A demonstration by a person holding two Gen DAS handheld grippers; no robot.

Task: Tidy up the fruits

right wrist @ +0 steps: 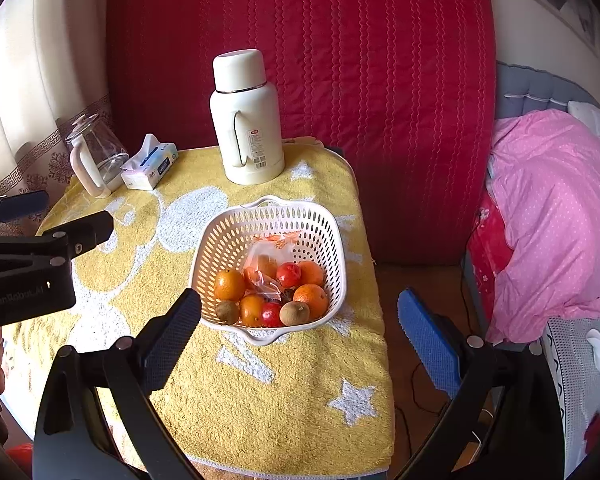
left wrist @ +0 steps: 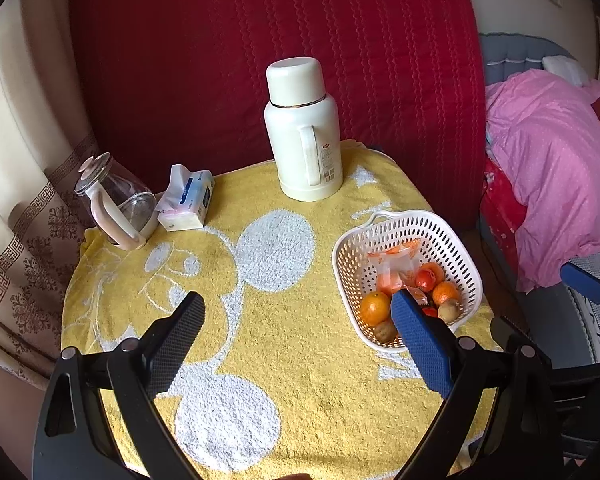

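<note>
- White perforated basket (right wrist: 228,240), two-handled, standing on the yellow towel (right wrist: 260,400) at the table's right side; holds all the fruit on view
- Contents, oranges (right wrist: 229,285): at least four, one at the left wall, one near the front, two toward the right wall
- Contents, red fruits (right wrist: 289,274): two, one mid-basket, one at the front between an orange and a brown fruit; kind cannot be told
- Contents, brown fruits (right wrist: 294,313): two small rough-skinned ones along the front wall, one left, one right
- Contents, clear plastic bag (right wrist: 269,258) with orange print, lying on the fruit toward the back; what is inside cannot be told
- Cream thermos flask (right wrist: 246,120), capped, upright at the table's far edge, behind the basket and apart from it
- Glass kettle (right wrist: 96,154), lidded, at the far left corner; looks empty
- Tissue pack (right wrist: 150,166), just beside the kettle, a tissue standing out of its top
- Left gripper (left wrist: 298,306): spread wide, holding nothing, over the towel, its blue finger overlapping the basket's near side in the left wrist view
- Right gripper (right wrist: 300,300): spread wide, holding nothing, in front of the basket, which sits between its fingers in the right wrist view
</note>
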